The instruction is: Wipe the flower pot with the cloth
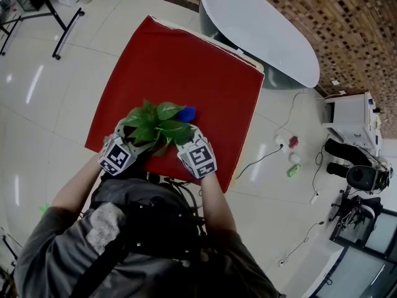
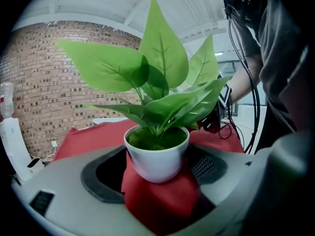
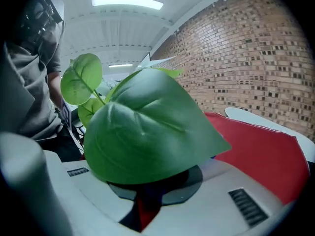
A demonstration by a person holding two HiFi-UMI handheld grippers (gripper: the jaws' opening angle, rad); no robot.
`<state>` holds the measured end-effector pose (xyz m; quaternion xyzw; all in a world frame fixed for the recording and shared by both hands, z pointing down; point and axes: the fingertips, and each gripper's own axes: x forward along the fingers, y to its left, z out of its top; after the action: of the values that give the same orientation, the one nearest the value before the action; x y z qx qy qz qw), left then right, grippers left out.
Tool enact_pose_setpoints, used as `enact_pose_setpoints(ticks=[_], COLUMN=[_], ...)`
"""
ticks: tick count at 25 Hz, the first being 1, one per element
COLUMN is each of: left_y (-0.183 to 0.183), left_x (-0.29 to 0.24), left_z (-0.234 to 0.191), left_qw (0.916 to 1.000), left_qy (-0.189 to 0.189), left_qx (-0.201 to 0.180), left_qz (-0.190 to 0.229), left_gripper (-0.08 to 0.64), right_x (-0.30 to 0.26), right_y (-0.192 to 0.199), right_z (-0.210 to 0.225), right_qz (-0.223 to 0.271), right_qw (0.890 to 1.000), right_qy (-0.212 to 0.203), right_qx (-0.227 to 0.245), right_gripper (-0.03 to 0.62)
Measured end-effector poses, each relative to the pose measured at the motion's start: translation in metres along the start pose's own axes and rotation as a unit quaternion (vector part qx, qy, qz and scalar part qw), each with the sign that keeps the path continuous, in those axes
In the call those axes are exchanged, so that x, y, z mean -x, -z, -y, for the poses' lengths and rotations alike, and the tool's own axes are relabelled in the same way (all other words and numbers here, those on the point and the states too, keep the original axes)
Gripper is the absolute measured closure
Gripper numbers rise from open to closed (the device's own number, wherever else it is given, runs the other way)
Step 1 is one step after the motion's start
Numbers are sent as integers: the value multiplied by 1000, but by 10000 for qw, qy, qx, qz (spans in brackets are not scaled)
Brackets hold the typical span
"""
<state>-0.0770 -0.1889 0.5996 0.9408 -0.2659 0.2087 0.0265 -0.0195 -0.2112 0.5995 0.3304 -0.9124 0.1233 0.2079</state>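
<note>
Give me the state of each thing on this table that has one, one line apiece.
flower pot: upright on the table, clamped between the left jaws.
cloth: blue, bunched up, pinched in the right jaws beside the leaves.
left gripper: shut on the flower pot.
right gripper: shut on the cloth, its tips under a big leaf.
tablecloth: red, spread flat.

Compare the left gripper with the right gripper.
The left gripper flanks the white flower pot with jaws in plain sight; the right gripper has jaws under a green leaf, grip unreadable. The left sits left of the plant, the right to its right. Both carry marker cubes.
</note>
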Motion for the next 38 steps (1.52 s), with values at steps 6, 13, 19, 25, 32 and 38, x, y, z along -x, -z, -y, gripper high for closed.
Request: enact_pose_setpoints(ticks=[6, 13, 19, 25, 32, 38], left_y=[4, -8, -23, -34, -22, -15], left_x=[-1, -15, -39, -61, -49, -28], left_z=[4, 17, 36, 58, 56, 64], left_qw=[9990, 9980, 9951, 9937, 9964, 9995], left_qy=[440, 619, 956, 1049, 703, 253], left_qx=[-122, -109, -226, -363, -456, -89], left_qz=[-26, 66, 147, 159, -126, -187], left_gripper=[143, 143, 144, 143, 138, 140], right_x=[10, 39, 66, 85, 104, 125], right_y=[1, 7, 19, 34, 44, 56], right_z=[-19, -28, -29, -46, -41, -10], right_qz=[4, 84, 100, 5, 130, 26], right_qw=[9999, 9992, 9976, 9988, 9971, 9954], right_qy=[-34, 123, 293, 27, 397, 763], right_qx=[-94, -380, -619, -490, -641, -579], right_gripper=[528, 528, 528, 528, 528, 526])
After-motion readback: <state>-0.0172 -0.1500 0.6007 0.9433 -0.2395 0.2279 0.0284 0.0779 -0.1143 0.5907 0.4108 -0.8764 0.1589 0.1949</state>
